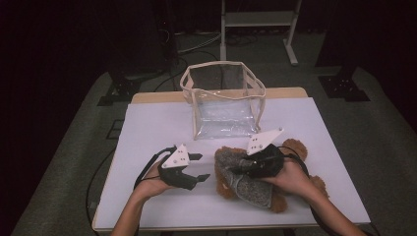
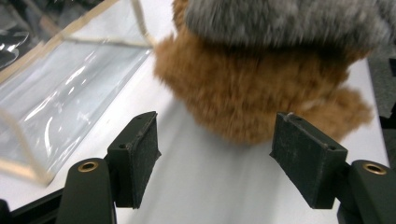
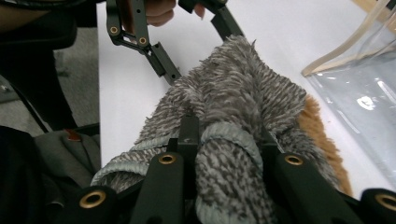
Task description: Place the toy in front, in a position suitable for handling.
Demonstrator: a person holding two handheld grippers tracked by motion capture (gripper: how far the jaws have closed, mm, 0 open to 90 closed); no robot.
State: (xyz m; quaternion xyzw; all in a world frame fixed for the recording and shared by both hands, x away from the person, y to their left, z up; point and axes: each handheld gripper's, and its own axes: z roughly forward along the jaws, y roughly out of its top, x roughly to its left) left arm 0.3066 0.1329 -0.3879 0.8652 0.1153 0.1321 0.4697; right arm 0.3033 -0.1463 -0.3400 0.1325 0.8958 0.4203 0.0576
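Note:
A brown teddy bear (image 1: 225,187) in a grey fuzzy garment (image 1: 246,188) lies on the white table (image 1: 157,123), front right. My right gripper (image 1: 237,169) is shut on a fold of that garment (image 3: 233,88), with the cloth bunched between its jaws (image 3: 229,137). My left gripper (image 1: 202,166) is open just left of the bear, nothing between its pads (image 2: 140,154). In the left gripper view the bear's brown fur (image 2: 247,88) lies just beyond the open jaws. A clear plastic bag (image 1: 223,98) with beige trim stands open behind the bear.
The clear bag (image 2: 60,84) stands close on the far left in the left gripper view. Cables trail off the table's front left edge. A metal stand (image 1: 258,19) and dark floor lie behind the table. Bare white table stretches left of the bag.

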